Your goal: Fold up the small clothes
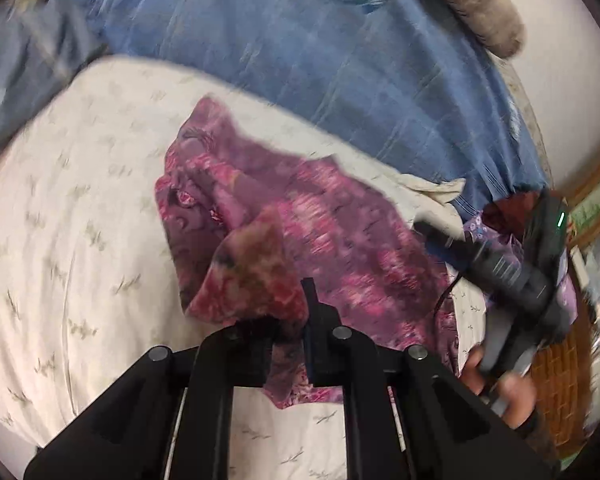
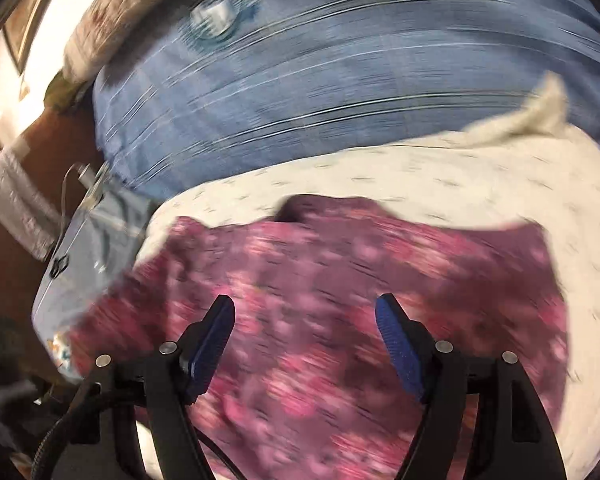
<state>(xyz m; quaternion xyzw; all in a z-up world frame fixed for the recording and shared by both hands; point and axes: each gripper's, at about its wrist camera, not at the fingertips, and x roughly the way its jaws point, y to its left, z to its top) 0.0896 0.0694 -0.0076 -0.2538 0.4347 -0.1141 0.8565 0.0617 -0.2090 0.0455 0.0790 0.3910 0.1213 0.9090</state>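
A purple and pink floral garment [image 1: 300,216] lies rumpled on a cream patterned sheet [image 1: 80,220]. My left gripper [image 1: 290,312] is shut on a near edge of that garment, and the pinched cloth bunches up between its black fingers. In the left wrist view the right gripper [image 1: 496,268] hovers at the garment's right side, held by a hand [image 1: 500,384]. In the right wrist view the right gripper [image 2: 306,312] stands open above the floral garment [image 2: 340,280], its blue pads [image 2: 398,340] wide apart and nothing pinched between them. Both views are blurred.
A blue checked blanket [image 1: 320,52] covers the bed beyond the cream sheet [image 2: 420,176]. A grey furry thing [image 1: 480,4] lies at the far right. A woven basket [image 1: 556,380] stands at the right edge. A light blue case [image 2: 80,260] sits left of the bed.
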